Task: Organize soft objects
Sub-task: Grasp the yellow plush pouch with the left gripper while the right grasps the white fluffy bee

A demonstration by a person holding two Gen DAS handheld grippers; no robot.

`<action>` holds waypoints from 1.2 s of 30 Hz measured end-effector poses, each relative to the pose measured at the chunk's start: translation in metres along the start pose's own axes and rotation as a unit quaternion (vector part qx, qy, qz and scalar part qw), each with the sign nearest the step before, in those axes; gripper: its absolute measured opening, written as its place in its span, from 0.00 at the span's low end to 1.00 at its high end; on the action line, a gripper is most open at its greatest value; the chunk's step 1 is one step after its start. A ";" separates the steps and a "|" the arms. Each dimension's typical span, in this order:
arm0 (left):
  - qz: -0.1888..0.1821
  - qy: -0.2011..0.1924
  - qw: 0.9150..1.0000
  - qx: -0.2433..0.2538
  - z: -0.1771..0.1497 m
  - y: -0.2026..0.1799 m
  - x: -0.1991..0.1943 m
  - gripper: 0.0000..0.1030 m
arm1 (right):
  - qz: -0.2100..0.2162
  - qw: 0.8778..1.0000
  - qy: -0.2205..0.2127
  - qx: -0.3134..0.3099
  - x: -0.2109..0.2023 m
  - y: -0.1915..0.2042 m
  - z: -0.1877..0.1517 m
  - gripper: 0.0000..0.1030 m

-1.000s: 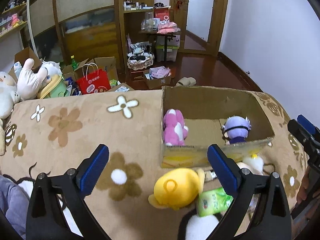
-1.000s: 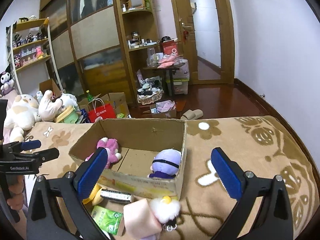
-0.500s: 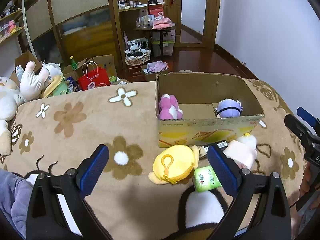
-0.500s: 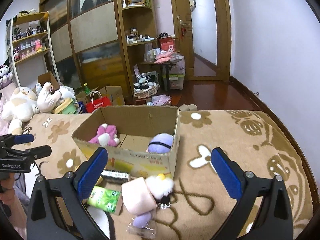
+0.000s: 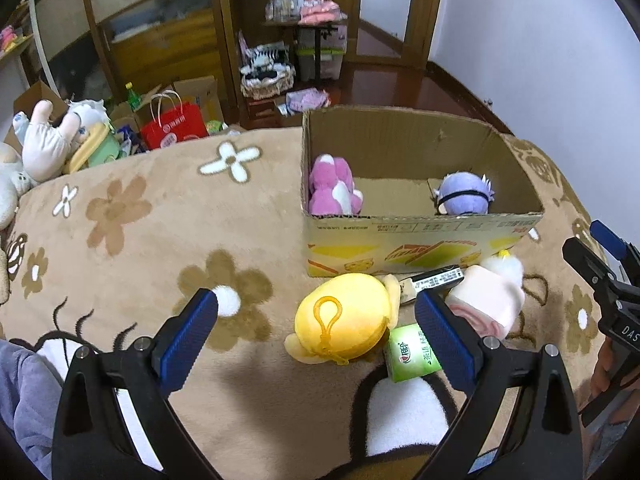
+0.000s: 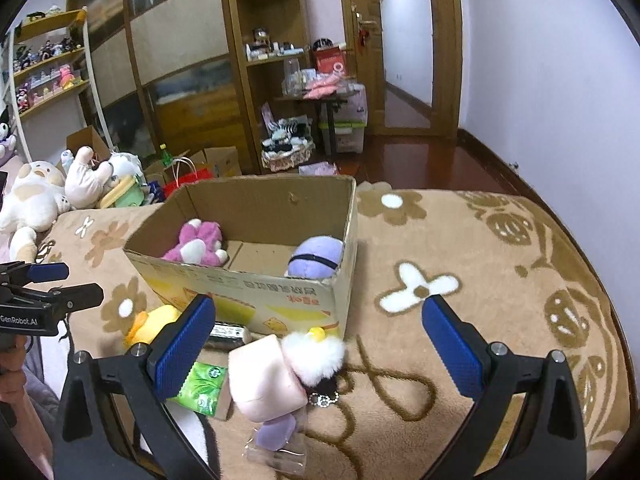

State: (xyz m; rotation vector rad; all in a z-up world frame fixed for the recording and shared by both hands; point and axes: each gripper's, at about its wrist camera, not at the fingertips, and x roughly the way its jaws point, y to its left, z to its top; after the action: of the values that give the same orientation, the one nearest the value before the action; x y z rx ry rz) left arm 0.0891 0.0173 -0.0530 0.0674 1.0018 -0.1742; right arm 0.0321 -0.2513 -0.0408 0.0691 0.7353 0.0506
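Note:
An open cardboard box (image 5: pixel 420 240) (image 6: pixel 248 288) stands on a brown flowered blanket. Inside lie a pink plush (image 5: pixel 330 188) (image 6: pixel 196 242) and a purple round plush (image 5: pixel 464 196) (image 6: pixel 316 258). In front of the box rest a yellow duck plush (image 5: pixel 344 320) (image 6: pixel 152 324), a pink and white fluffy plush (image 5: pixel 490 296) (image 6: pixel 280 372), a green tissue pack (image 5: pixel 412 354) (image 6: pixel 200 388) and a dark flat object (image 5: pixel 436 278). My left gripper (image 5: pixel 316 332) is open above the yellow plush. My right gripper (image 6: pixel 320 344) is open over the pink and white plush.
Large plush toys (image 6: pixel 36 200) are heaped at the blanket's far left. Beyond the bed edge stand a red bag (image 5: pixel 174 128), cardboard boxes, shelves and a small table (image 6: pixel 324 104). A clear packet with a purple item (image 6: pixel 276 440) lies near the pink plush.
Both grippers have pulled back from the box, bringing the whole box front and the items before it into view. Both stay open and nothing was picked up.

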 end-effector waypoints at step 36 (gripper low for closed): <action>-0.031 0.152 0.987 0.033 -0.010 -0.033 0.111 0.95 | -0.013 0.986 0.159 0.051 0.096 -0.016 -0.028 0.70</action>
State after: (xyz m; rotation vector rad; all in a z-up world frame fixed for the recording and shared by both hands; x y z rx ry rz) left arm 0.1336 -0.0270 -0.1507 0.1253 1.3043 -0.2599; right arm 0.0848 -0.2594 -0.1268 0.1524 1.0572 -0.0014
